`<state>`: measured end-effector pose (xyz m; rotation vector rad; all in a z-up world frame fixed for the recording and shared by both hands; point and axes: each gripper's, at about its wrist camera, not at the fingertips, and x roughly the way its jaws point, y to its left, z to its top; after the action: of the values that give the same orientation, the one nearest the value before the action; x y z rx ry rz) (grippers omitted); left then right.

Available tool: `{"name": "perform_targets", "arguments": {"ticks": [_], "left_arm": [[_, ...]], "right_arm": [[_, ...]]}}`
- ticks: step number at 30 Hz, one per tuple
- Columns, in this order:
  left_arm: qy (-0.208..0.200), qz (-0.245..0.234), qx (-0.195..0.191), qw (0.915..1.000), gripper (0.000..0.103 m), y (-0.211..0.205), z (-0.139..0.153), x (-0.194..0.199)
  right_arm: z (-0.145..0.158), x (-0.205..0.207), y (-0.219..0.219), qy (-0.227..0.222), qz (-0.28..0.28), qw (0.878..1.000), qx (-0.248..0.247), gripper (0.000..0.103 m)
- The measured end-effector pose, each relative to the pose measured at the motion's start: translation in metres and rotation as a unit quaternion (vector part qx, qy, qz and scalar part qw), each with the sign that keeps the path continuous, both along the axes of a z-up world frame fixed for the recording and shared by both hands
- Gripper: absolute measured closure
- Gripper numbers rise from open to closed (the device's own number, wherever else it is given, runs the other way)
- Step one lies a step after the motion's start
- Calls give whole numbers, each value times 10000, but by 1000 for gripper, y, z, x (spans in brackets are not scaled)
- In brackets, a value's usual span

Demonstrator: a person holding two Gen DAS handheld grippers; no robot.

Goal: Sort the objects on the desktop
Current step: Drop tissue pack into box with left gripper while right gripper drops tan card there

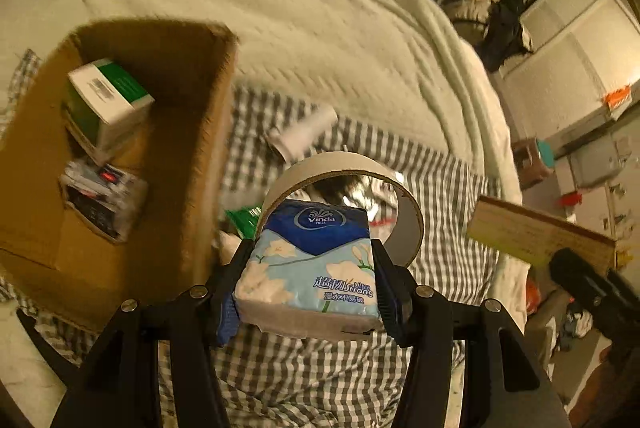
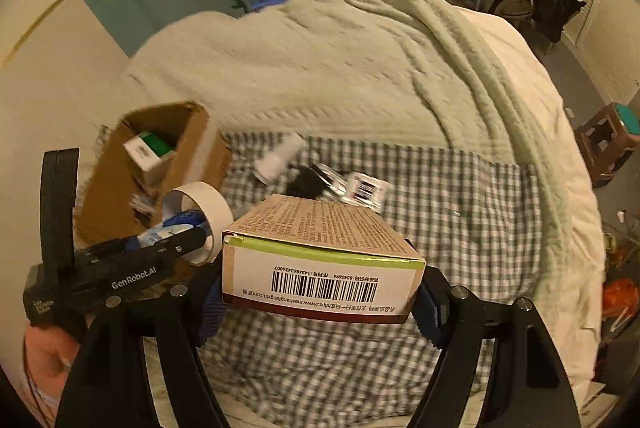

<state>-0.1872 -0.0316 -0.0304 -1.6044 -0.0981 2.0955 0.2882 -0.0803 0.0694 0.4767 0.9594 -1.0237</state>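
While the left tool (image 1: 314, 264) is clamping a blue Vinda tissue pack (image 1: 314, 260) between its two fingers, a tape roll (image 1: 344, 168) is sitting around the pack's far end. Both are hanging above the checked cloth (image 1: 440, 188) on the bed, just right of the cardboard box (image 1: 188, 156). Inside that box a green-and-white carton (image 1: 106, 100) is lying over a dark packet (image 1: 102, 196). The right tool (image 2: 320, 292) is gripping a tan barcoded box (image 2: 324, 256) across its width, holding it above the cloth. Farther back on the cloth, a white bottle (image 2: 278, 158) is lying on its side, near a blurred cluster of small packets (image 2: 352, 186). A pale green blanket (image 2: 340, 68) is covering the bed beyond.
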Motion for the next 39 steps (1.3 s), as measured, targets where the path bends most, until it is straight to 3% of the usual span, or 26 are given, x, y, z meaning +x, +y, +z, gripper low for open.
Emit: {"name": "perform_targets", "arguments": {"ticks": [5, 10, 15, 18, 20, 21, 22, 24, 31, 39], "left_arm": [[304, 443, 16, 9986, 46, -42, 24, -17], [741, 749, -698, 9920, 46, -90, 19, -37], [320, 1100, -746, 9906, 46, -137, -15, -60], [295, 1230, -829, 9885, 45, -151, -26, -70], [277, 1226, -895, 9880, 39, -155, -30, -77], [262, 1209, -872, 9885, 30, -156, -32, -78], [254, 1208, -857, 9886, 19, -156, -33, -81], [303, 1250, -910, 9875, 10, -156, -34, -86], [295, 1421, -643, 9873, 10, -145, -26, -92], [763, 701, -650, 9925, 10, -80, 1, -51]], "right_arm": [[1, 47, 16, -310, 319, 9990, -43, 28], [-17, 103, 30, -570, 705, 9958, 88, 28], [-47, 161, 40, -707, 1027, 9918, 288, 28], [-65, 186, 41, -755, 1125, 9900, 396, 28], [-76, 198, 38, -797, 1118, 9895, 451, 26], [-81, 204, 35, -820, 1102, 9893, 487, 26], [-85, 206, 33, -848, 1083, 9891, 519, 26], [-90, 207, 28, -882, 1089, 9885, 566, 24], [-69, 185, 7, -847, 823, 9928, 183, 21], [-52, 118, -16, -350, 277, 9987, -226, 21]]}}
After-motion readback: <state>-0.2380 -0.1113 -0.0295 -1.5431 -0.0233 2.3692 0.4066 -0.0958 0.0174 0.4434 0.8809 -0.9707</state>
